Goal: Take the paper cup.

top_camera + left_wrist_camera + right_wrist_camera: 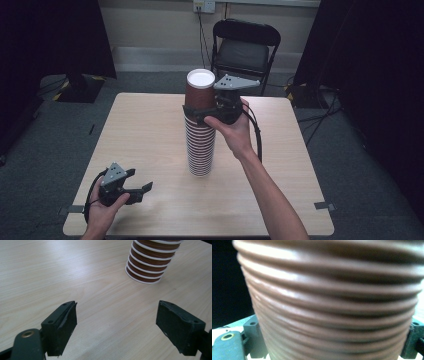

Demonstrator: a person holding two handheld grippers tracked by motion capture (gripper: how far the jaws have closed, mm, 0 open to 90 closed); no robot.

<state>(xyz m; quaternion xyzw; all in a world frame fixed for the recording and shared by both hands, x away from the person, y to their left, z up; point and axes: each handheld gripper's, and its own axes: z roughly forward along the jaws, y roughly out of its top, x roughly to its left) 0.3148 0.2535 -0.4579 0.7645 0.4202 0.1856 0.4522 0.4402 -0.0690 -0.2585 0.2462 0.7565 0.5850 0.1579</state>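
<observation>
A tall stack of upside-down brown paper cups [200, 145] with white rims stands in the middle of the wooden table [145, 125]. My right gripper [197, 111] reaches in from the right, high on the stack, just under the topmost cup [200, 89]. Its jaws sit on either side of the ribbed cups [332, 302] and press against them. Down at the table's near left my left gripper [144, 192] rests low over the wood, open with nothing between its jaws. In the left gripper view [116, 322] the stack's base [147, 267] stands farther off to the upper right.
A black folding chair [244, 47] stands behind the table's far edge. Dark curtains [45, 35] hang at both sides, and cables run over the grey carpet at the right [320, 115].
</observation>
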